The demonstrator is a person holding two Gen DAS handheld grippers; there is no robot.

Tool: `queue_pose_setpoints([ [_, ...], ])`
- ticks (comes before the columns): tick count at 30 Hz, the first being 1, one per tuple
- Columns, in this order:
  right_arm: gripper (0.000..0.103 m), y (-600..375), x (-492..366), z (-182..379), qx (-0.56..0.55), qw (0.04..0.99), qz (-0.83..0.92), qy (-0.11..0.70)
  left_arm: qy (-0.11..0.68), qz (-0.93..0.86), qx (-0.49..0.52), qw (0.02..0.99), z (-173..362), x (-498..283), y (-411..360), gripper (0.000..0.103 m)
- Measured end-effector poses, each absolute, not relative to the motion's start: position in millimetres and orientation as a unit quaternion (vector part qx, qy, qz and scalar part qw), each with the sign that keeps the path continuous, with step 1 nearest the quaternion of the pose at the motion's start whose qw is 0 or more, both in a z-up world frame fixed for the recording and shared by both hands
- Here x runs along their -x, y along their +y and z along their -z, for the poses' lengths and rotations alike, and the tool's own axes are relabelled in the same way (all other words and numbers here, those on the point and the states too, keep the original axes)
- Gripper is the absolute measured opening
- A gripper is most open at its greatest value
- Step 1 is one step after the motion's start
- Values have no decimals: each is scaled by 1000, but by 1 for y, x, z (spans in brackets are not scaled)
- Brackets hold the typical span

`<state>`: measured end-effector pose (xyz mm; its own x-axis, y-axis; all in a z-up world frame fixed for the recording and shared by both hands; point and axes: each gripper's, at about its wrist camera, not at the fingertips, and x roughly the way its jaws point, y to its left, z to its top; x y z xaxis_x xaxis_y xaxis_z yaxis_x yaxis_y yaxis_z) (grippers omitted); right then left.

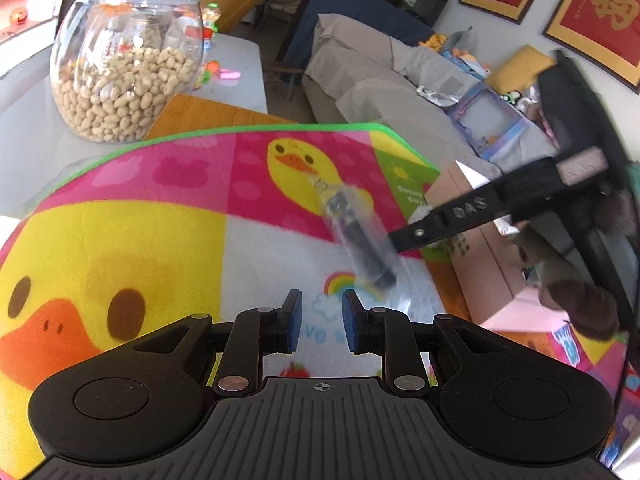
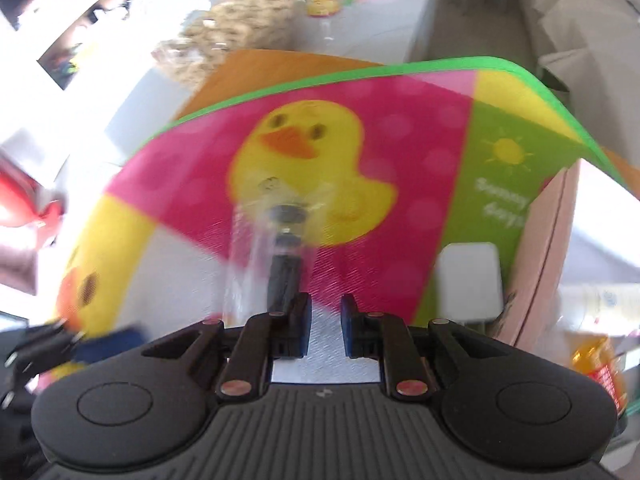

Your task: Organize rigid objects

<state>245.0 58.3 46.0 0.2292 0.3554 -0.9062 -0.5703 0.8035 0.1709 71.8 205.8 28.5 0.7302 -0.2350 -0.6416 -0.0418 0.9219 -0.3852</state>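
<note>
A black cylindrical part in a clear plastic bag (image 1: pixel 358 236) lies on the colourful duck mat (image 1: pixel 168 216); it is blurred in both views. My left gripper (image 1: pixel 322 322) is open and empty, just in front of the bag's near end. My right gripper (image 1: pixel 404 236) comes in from the right in the left wrist view, its tip close to the bag. In the right wrist view the right gripper (image 2: pixel 325 328) is open, with the bagged part (image 2: pixel 282 248) just ahead of its left finger (image 2: pixel 302 320), not between the pads.
A glass jar of peanuts (image 1: pixel 124 64) stands on the grey table behind the mat. A pink cardboard box (image 1: pixel 484 252) sits off the mat's right edge, also seen in the right wrist view (image 2: pixel 540 256). A white block (image 2: pixel 468 280) lies at the mat's right side. A sofa is beyond.
</note>
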Motion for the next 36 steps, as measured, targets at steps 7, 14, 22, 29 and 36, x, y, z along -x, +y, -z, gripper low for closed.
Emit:
queue_pose_setpoints([
  [7,35,55,-267,-73,168,806,-251,509,346,61,181,919,-44,-91,190,24],
  [14,34,68,-289,-47,257,800,-191,508,354,90,173,915,-43,-105,175,24],
  [22,34,69,-276,-42,250,798,-211,507,372,73,183,907,-31,-102,183,24],
  [29,33,60,-245,-59,157,783,-288,529,367,58,195,907,-33,-98,192,24],
  [36,31,10,-172,-81,71,807,-324,488,368,45,206,906,-38,-105,194,24],
])
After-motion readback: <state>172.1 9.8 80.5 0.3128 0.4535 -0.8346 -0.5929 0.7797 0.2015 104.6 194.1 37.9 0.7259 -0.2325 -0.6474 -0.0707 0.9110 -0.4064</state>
